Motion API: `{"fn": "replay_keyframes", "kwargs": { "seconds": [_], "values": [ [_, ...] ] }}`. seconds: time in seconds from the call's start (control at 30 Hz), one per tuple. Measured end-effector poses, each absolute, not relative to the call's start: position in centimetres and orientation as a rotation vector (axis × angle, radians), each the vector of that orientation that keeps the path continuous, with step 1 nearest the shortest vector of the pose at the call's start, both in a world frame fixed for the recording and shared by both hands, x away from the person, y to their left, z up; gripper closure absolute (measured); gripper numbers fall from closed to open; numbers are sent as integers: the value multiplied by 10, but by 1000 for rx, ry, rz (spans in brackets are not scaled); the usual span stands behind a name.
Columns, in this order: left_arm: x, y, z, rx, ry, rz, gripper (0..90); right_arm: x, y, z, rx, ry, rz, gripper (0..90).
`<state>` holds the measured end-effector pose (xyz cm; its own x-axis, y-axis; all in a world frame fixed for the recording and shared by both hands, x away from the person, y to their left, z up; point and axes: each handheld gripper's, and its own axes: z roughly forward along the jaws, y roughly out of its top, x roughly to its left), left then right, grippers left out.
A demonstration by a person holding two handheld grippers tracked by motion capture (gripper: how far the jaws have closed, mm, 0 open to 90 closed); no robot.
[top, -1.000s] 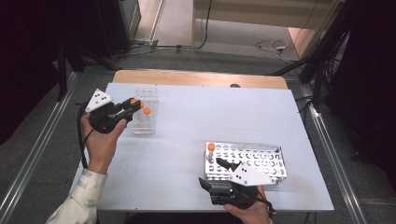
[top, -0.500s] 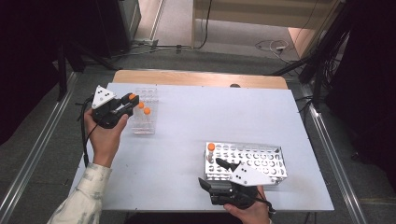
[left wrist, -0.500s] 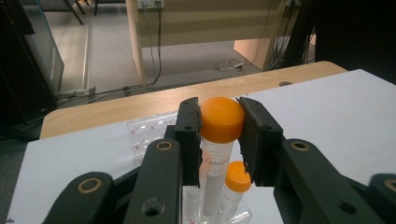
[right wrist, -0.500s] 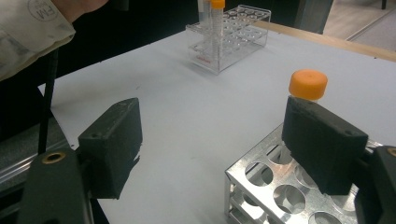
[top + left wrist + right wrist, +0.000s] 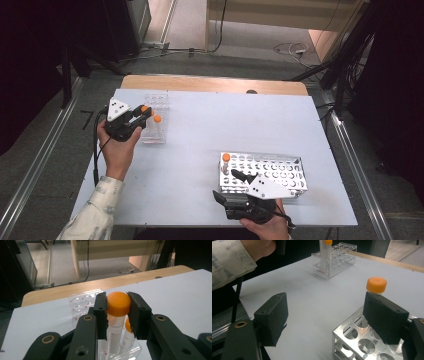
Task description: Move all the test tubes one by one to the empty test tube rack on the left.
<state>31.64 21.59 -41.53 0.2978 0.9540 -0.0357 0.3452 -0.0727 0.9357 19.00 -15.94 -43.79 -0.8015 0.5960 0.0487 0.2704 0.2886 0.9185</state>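
Where table (image 5: pixel 200 165) edge sits nearest: right gripper (image 5: pixel 235 186), jaws wide apart, nothing between, beside metal rack (image 5: pixel 280 170) with one orange-capped tube (image 5: pixel 375 286) in corner hole. Farther off: left gripper (image 5: pixel 117 307), jaws clamped on orange cap of tube (image 5: pixel 115 322) standing in clear rack (image 5: pixel 154 125); second tube (image 5: pixel 128 336) just behind.

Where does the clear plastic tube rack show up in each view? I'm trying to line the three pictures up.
High view: clear plastic tube rack at the table's left, by the left gripper.
Left gripper view: low centre, behind and beneath the jaws.
Right gripper view: top centre, far across the table.
Shared landmark: the orange-capped tubes standing in it.
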Motion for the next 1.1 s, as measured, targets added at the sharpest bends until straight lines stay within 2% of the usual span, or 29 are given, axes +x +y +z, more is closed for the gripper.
{"fn": "replay_keyframes", "kwargs": {
  "seconds": [0.37,0.5,0.67,0.97,1.1],
  "values": [
    [316,214,-428,1620,1244,795,697,190,-158,-439,792,2268,1508,190],
    [316,215,-428,1612,1254,783,638,191,-158,-440,790,2269,1506,190],
    [312,216,-424,1591,1252,762,615,191,-158,-440,795,2266,1502,190],
    [294,215,-419,1526,1243,641,411,195,-161,-441,822,2246,1489,195],
    [279,207,-424,1523,1223,592,347,199,-162,-444,836,2234,1460,196]
  ]
}}
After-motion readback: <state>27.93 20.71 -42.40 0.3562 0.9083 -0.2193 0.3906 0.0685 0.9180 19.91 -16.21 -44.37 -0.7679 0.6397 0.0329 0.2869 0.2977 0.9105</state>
